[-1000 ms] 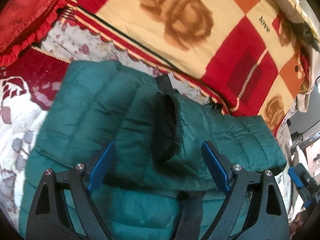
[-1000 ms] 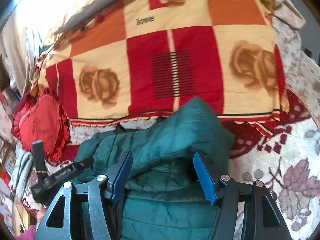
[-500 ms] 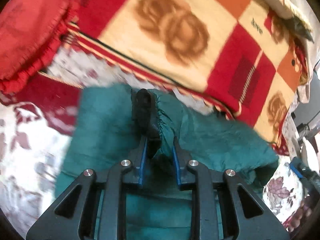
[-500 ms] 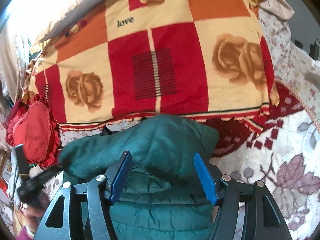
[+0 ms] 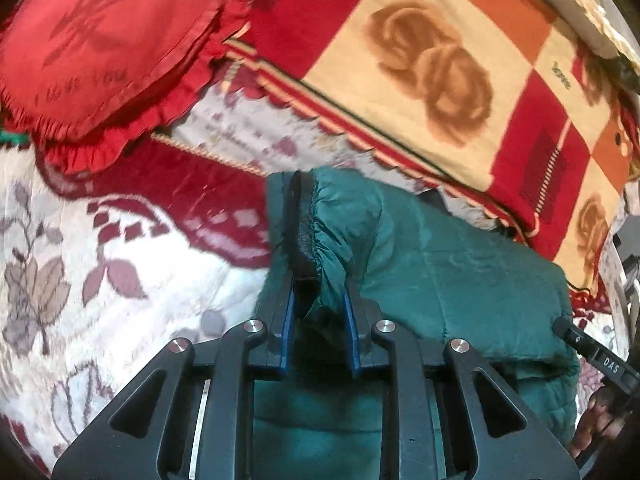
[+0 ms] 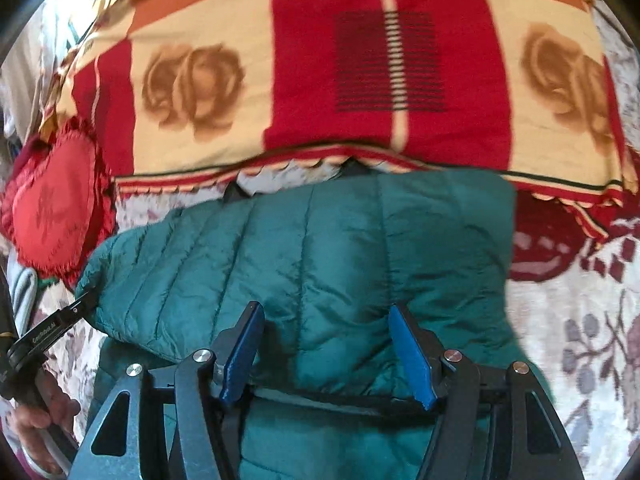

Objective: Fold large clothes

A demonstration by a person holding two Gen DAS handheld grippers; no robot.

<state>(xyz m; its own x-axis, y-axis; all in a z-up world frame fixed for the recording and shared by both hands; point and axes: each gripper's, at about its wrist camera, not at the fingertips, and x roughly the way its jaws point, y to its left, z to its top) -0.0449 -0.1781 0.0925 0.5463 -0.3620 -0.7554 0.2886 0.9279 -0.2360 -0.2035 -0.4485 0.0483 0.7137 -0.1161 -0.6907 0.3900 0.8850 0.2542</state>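
Now, on the bed's floral bedspread (image 5: 100, 240), the left gripper (image 5: 318, 304) is clamped on the green puffer jacket's (image 6: 320, 248) sleeve cuff (image 5: 304, 236); the right gripper (image 6: 326, 350) grips bunched padding. Mid-fold, probably; next, lay that sleeve across.

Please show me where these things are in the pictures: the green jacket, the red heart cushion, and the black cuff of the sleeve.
green jacket (image 6: 340, 248): right wrist view, on its quilted top panel.
red heart cushion (image 5: 100, 44): left wrist view, on its satin face.
black cuff (image 5: 302, 236): left wrist view, on the cuff's rim.
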